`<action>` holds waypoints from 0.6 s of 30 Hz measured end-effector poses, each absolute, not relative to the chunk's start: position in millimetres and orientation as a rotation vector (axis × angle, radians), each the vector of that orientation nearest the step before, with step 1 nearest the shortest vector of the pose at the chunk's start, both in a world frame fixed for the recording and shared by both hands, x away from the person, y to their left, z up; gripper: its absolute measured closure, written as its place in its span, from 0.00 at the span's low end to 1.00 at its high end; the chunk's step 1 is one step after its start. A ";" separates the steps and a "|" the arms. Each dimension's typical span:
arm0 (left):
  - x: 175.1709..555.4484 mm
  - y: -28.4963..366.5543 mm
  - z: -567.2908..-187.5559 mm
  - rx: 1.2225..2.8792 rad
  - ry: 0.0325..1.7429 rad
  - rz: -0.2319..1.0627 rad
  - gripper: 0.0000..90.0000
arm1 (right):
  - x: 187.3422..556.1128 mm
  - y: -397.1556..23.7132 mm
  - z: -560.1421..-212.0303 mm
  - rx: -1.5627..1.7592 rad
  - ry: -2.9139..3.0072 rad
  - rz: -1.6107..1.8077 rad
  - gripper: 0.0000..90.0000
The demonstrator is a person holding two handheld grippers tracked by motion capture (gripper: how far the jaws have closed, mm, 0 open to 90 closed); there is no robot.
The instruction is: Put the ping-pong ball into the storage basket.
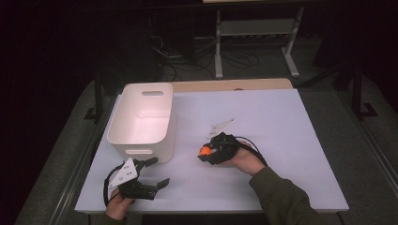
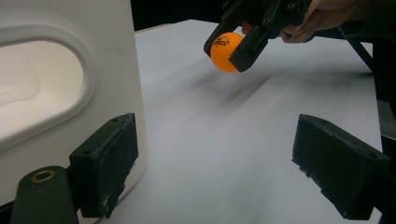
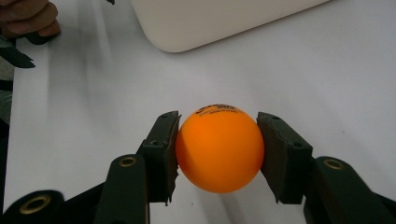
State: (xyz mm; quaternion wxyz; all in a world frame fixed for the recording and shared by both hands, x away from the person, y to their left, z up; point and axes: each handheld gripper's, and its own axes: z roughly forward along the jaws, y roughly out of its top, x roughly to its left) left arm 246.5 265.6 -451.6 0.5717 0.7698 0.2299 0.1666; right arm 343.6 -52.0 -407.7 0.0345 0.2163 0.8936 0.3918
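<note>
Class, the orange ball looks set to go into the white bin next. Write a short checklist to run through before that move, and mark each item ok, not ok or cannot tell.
1. Ball gripped on both sides by the right gripper: ok, a finger presses on each side.
2. Ball lifted off the table: ok, the left gripper view shows it in the air.
3. Bin upright with its mouth open: ok.
4. Bin has room: ok, no contents seen inside.
5. Left gripper out of the way: ok, it sits open in front of the bin, beside its wall.
6. Path from ball to bin clear: ok, bare table between.
</note>
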 end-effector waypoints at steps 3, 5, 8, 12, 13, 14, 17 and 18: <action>246.5 265.6 -451.5 1.808 0.537 0.392 0.16 | 343.8 -51.0 -404.4 0.664 2.747 1.203 0.55; 246.5 265.6 -451.5 1.806 0.538 0.391 0.16 | 344.3 -51.0 -403.4 0.658 2.745 1.201 0.55; 246.5 265.7 -451.5 1.806 0.538 0.390 0.16 | 345.4 -50.5 -397.8 0.646 2.739 1.200 0.55; 246.5 265.6 -451.5 1.806 0.538 0.390 0.16 | 346.4 -50.6 -393.3 0.636 2.734 1.200 0.55; 246.5 265.6 -451.6 1.805 0.539 0.390 0.16 | 346.4 -50.5 -391.9 0.641 2.732 1.201 0.55; 246.5 265.6 -451.5 1.806 0.538 0.390 0.16 | 346.9 -50.6 -390.7 0.635 2.729 1.201 0.55; 246.6 265.7 -451.5 1.808 0.537 0.392 0.16 | 347.1 -50.2 -387.0 0.628 2.728 1.197 0.55; 246.6 265.6 -451.5 1.808 0.537 0.392 0.16 | 347.1 -50.0 -385.8 0.626 2.727 1.197 0.55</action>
